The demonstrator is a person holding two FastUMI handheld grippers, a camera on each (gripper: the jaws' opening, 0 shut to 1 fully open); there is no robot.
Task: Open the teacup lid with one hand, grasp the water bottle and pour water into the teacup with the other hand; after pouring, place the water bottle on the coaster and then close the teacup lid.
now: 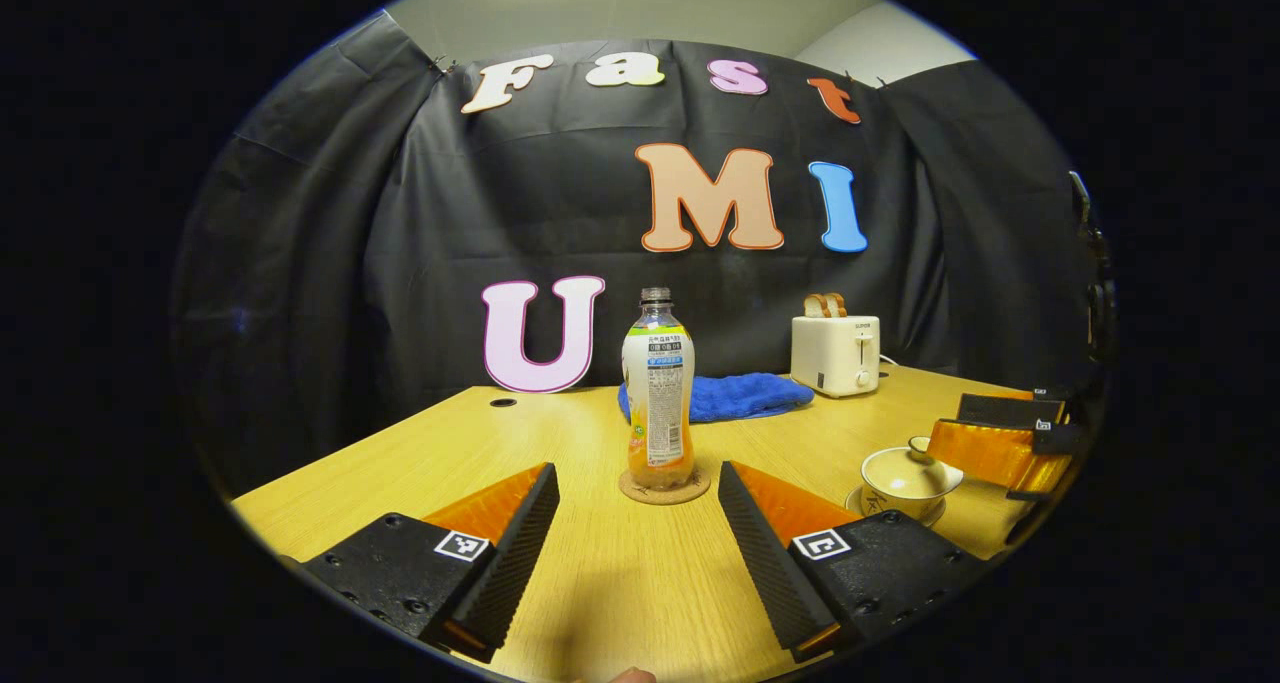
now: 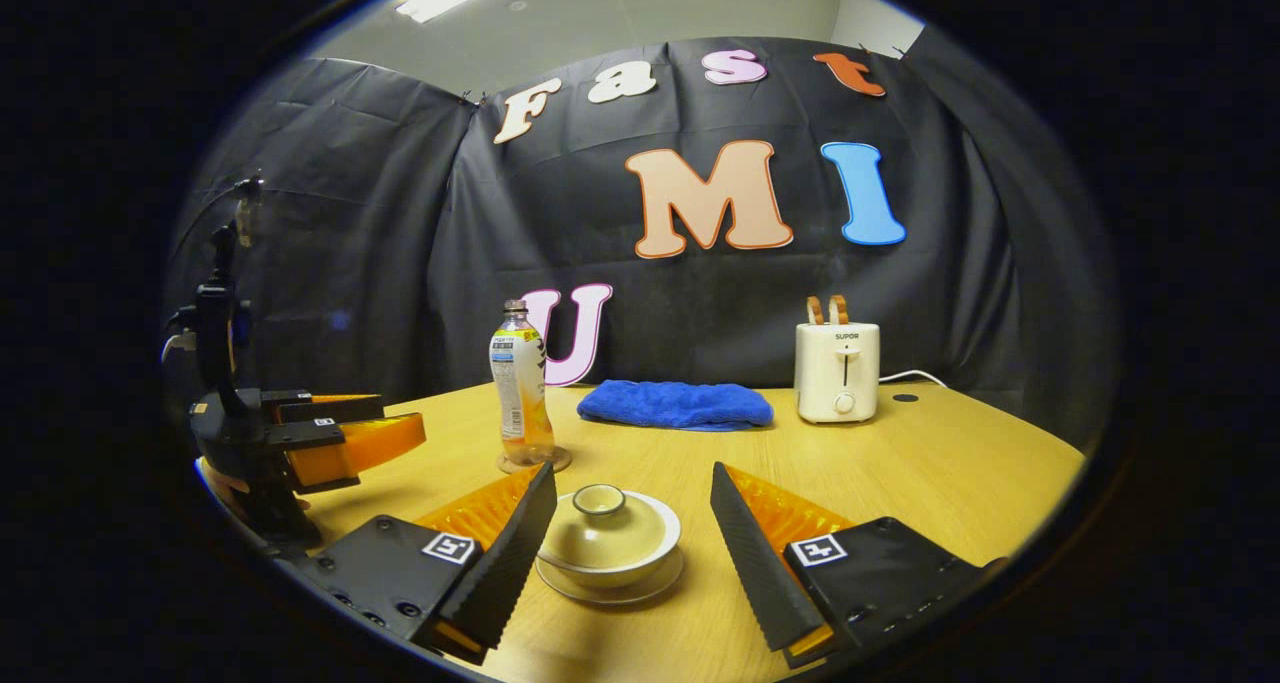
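Note:
A clear water bottle (image 1: 657, 393) with a white label and orange liquid low in it stands upright and capless on a round cork coaster (image 1: 664, 487). My left gripper (image 1: 636, 548) is open just short of the bottle, fingers wide on either side. The cream teacup (image 2: 607, 541) sits on its saucer with the lid (image 2: 600, 500) on. My right gripper (image 2: 632, 548) is open, its fingers flanking the cup without touching it. In the right gripper view the bottle (image 2: 519, 383) stands at the back left and the left gripper (image 2: 340, 433) sits at the left. In the left gripper view the teacup (image 1: 905, 481) is at the right.
A folded blue towel (image 2: 677, 404) lies at the back of the wooden table (image 2: 950, 463). A white toaster (image 2: 837, 370) with two slices of bread stands to its right, its cord running off behind. The booth's black cloth closes the back.

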